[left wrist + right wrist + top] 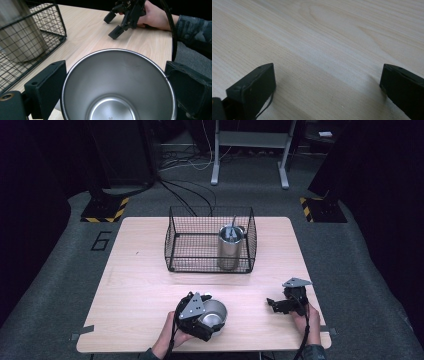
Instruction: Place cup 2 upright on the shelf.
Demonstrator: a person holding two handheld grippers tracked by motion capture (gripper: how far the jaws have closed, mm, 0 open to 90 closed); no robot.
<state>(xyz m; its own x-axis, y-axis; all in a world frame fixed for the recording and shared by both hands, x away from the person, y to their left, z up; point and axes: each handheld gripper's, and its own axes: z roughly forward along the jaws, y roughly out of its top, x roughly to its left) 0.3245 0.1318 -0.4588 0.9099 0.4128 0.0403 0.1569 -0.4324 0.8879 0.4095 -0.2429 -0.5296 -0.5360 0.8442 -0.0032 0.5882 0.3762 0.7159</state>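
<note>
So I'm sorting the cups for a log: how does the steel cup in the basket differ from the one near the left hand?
The cup in the basket stands inside the wire basket at the far side; the near cup sits on the bare table. The basket cup holds something metal; the near cup is empty. The near cup sits between the left hand-held gripper's jaws; nothing grips the basket cup. Both are shiny steel, upright.

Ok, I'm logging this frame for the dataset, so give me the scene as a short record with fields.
surface: wooden table
container: wire basket, far middle of table
in basket: steel cup, upright, something grey inside it
near cup: steel cup, empty, upright
left tool: jaws on either side of the near cup; firm grip cannot be told
right tool: jaws apart, nothing between them, over bare table
</note>
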